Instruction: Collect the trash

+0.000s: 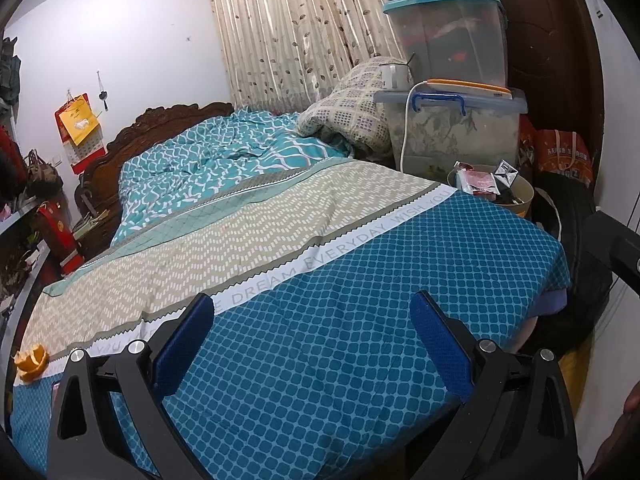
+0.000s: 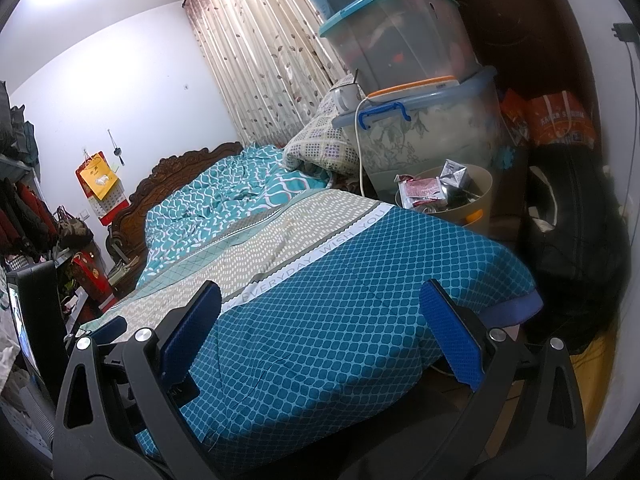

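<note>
An orange peel (image 1: 31, 361) lies on the bed sheet at the far left edge of the left wrist view. A beige trash bin (image 1: 516, 194) stands on the floor past the bed's right side, holding red wrappers and a silver packet; it also shows in the right wrist view (image 2: 482, 200). My left gripper (image 1: 314, 312) is open and empty, low over the blue patterned sheet. My right gripper (image 2: 320, 300) is open and empty over the bed's near corner. A thin pale strip (image 2: 282, 242) lies on the beige band of the sheet.
The bed (image 1: 400, 280) fills the middle, with a rolled quilt (image 1: 352, 108) at its far right. Stacked plastic storage boxes (image 1: 452, 128) stand behind the bin, a black bag (image 2: 572, 232) and orange bags (image 2: 560, 120) to its right. Shelves with bags line the left wall.
</note>
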A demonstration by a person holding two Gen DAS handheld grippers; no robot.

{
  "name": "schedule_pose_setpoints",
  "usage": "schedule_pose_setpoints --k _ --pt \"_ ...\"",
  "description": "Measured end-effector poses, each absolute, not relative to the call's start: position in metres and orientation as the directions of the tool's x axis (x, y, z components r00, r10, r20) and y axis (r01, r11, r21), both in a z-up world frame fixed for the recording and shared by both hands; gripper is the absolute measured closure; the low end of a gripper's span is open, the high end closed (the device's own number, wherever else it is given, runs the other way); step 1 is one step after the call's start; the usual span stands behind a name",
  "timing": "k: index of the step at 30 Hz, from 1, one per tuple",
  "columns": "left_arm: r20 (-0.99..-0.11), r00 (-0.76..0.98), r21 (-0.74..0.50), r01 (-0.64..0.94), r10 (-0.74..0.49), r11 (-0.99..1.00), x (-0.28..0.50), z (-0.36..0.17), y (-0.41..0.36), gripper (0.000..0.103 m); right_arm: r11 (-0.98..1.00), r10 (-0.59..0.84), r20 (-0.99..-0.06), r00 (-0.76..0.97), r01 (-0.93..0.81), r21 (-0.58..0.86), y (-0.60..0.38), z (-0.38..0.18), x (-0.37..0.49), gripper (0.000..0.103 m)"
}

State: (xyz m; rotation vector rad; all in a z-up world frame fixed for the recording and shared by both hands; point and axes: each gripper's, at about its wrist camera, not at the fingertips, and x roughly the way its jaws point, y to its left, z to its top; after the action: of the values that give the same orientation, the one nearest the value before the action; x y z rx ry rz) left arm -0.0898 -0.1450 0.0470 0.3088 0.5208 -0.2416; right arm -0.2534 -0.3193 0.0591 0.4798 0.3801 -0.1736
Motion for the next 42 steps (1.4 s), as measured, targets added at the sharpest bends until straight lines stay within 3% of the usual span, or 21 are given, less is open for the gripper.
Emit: schedule_pose_setpoints --k 42 --pt "-0.527 0.836 0.241 0.32 -0.153 0.916 -0.0894 0.0439 -0.147 0.009 0.871 -0.076 -0.396 0.915 0.254 0.42 -0.3192 0.0603 -0.2555 0.005"
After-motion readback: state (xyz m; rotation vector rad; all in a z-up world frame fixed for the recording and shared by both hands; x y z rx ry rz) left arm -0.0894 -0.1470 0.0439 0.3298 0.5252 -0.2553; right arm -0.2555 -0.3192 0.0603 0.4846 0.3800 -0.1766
